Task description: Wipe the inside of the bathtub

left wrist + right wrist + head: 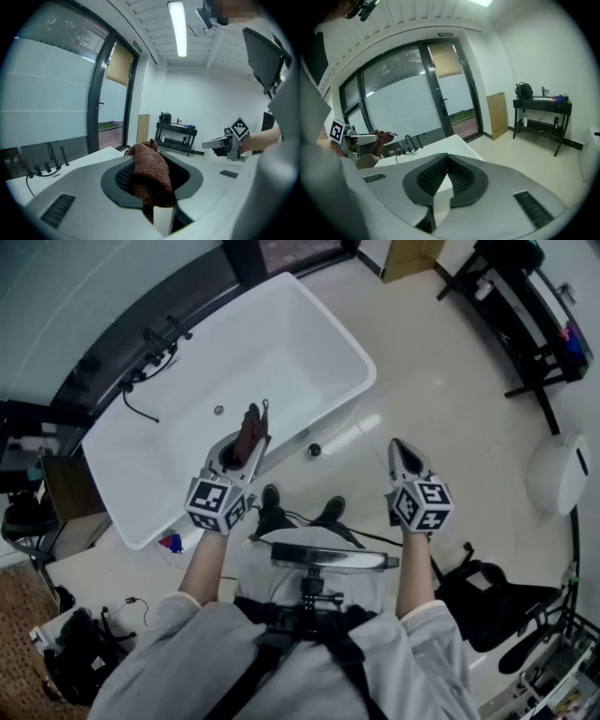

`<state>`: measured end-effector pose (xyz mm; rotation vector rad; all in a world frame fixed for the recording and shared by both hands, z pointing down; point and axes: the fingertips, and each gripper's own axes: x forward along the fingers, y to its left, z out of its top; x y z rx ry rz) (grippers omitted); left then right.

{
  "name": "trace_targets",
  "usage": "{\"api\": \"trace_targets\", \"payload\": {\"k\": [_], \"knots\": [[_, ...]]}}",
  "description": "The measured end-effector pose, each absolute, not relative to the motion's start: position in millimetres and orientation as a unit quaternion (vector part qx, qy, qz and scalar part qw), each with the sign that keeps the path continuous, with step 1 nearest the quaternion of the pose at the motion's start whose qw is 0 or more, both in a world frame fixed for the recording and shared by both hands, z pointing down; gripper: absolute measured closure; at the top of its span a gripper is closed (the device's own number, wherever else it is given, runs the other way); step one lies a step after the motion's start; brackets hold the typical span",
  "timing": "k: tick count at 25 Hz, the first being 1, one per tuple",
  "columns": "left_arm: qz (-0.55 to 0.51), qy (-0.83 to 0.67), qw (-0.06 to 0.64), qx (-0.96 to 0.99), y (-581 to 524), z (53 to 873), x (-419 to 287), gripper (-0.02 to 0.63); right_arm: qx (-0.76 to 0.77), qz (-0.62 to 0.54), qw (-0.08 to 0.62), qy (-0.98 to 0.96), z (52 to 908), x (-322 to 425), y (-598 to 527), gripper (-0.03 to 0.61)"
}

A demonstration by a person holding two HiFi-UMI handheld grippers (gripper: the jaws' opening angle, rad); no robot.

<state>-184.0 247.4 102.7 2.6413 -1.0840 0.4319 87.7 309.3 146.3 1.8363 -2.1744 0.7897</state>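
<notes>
The white bathtub [361,367] stands on the tiled floor ahead of me, slanting up to the right. My left gripper [246,444] hovers over the tub's near rim, shut on a brown terry cloth [250,430]. In the left gripper view the cloth [149,176] bulges out between the pads and hangs over them. My right gripper [398,448] is held over the bare floor to the right of the tub, apart from it. Its ribbed pads [446,159] meet at the tips with nothing between them. From the right gripper view the left gripper [370,137] and cloth [383,136] show at the left.
A black faucet with a hose [155,348] sits on the tub's far rim, and a drain [218,410] lies in its bottom. A small dark object [314,450] lies on the floor by the tub. A black table [530,306] and a white bin [558,470] stand at the right.
</notes>
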Motion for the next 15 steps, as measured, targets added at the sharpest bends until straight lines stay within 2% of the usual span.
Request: {"api": "trace_targets", "payload": {"k": [6, 15], "knots": [[0.155, -0.367, 0.120, 0.909, 264.5, 92.9, -147.0, 0.502, 0.597, 0.252, 0.102, -0.755, 142.2, 111.2, 316.1, 0.577], [0.171, -0.374, 0.122, 0.903, 232.4, 96.4, -157.9, 0.502, 0.595, 0.249, 0.129, -0.753, 155.2, 106.0, 274.7, 0.577]]}}
